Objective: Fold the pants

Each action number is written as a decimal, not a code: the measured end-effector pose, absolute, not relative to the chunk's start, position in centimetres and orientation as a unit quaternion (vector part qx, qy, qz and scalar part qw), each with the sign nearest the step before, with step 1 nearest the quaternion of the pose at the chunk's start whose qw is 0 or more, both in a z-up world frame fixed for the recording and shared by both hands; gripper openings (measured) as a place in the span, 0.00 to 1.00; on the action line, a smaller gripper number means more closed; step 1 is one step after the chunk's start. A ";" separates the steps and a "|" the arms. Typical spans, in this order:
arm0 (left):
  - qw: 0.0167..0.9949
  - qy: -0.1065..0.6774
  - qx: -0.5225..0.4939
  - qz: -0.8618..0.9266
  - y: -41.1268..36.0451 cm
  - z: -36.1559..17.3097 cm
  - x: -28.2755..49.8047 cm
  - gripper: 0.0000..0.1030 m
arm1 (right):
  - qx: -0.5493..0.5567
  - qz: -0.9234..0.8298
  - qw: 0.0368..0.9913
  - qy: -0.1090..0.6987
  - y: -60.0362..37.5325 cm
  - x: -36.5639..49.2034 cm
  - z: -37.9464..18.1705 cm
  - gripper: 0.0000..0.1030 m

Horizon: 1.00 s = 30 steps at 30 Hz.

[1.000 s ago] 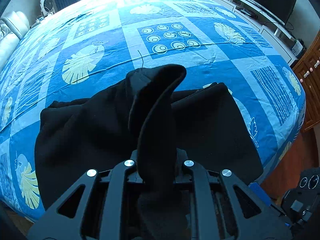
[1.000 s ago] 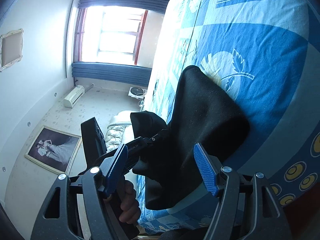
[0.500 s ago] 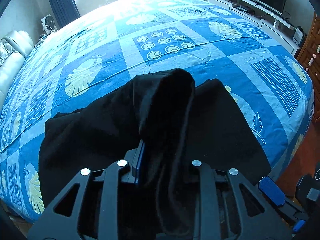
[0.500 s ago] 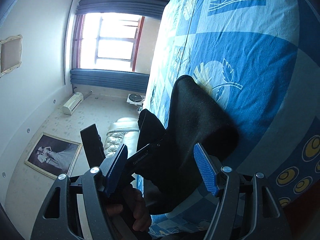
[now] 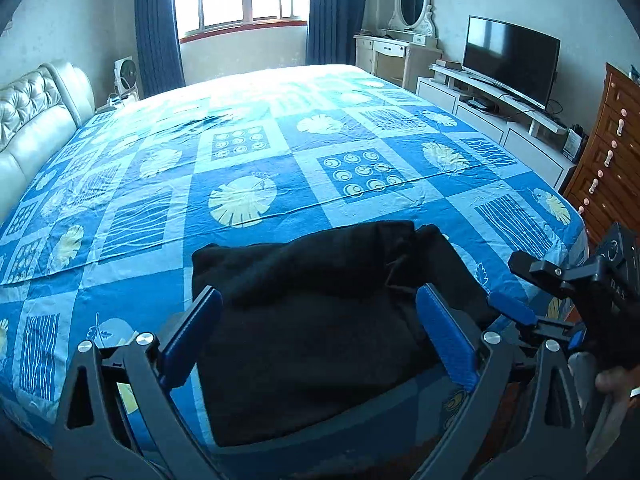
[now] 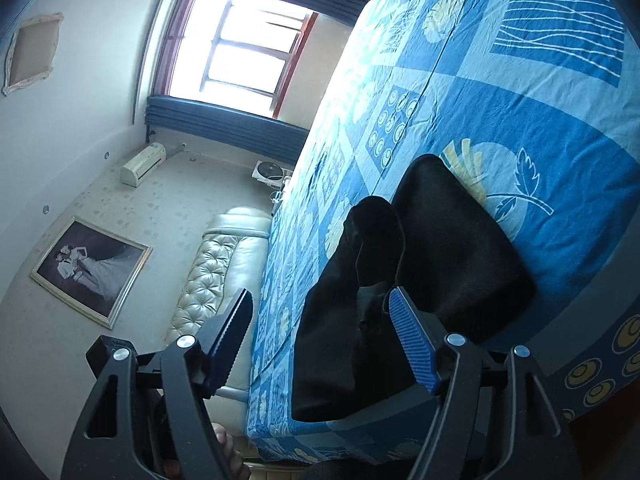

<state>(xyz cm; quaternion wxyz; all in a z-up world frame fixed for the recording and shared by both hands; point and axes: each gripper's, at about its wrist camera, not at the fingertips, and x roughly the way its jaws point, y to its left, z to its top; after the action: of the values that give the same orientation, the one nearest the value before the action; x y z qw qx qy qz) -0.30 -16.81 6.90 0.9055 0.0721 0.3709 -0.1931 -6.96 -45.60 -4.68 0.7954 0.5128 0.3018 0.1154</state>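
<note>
Below my left gripper (image 5: pixel 316 328), at six o'clock in its view, the black pants (image 5: pixel 320 312) lie in a folded bundle on the near edge of the bed (image 5: pixel 256 168). Both pads stand wide apart with nothing between them; the cloth sits under them, not in them. At three o'clock my right gripper (image 5: pixel 516 314) hangs beside the bundle's right end. The fabric looks soft, thick and limp, so I judge it will sag and slide unless pinched through all layers at a corner of the fold.

From the right wrist, the pants (image 6: pixel 424 264) fill five o'clock, a rumpled ridge along their top. My right gripper (image 6: pixel 320 340) is released, its pads spread and holding nothing.
</note>
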 end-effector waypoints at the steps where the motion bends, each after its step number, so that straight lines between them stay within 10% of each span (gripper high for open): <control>1: 0.906 0.377 0.062 -0.179 -15.0 6.3 -0.2 0.95 | 0.505 0.104 0.796 0.319 -45.5 -5.9 -5.0 0.68; 10: 0.896 0.438 0.000 -0.073 -1.9 1.3 0.6 0.95 | 0.375 0.096 0.787 0.480 -41.7 1.7 -6.8 0.68; 13: 0.888 0.454 -0.033 -0.061 0.2 0.3 0.8 0.95 | 0.365 0.102 0.778 0.500 -40.7 2.8 -7.3 0.17; 22: 0.876 0.468 -0.075 -0.092 0.4 -0.3 0.6 0.95 | 0.333 0.136 0.828 0.431 -43.6 1.5 1.0 0.12; 30: 0.854 0.491 -0.115 -0.129 -1.9 -1.4 1.1 0.95 | 0.356 0.097 0.810 0.456 -47.5 0.3 -3.7 0.12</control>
<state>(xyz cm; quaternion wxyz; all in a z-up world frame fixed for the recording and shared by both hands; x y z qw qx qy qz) 1.13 -1.93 -1.41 0.8539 -0.1152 0.4907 -0.1295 0.34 -47.52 -3.67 0.8096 0.3561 0.4564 0.0975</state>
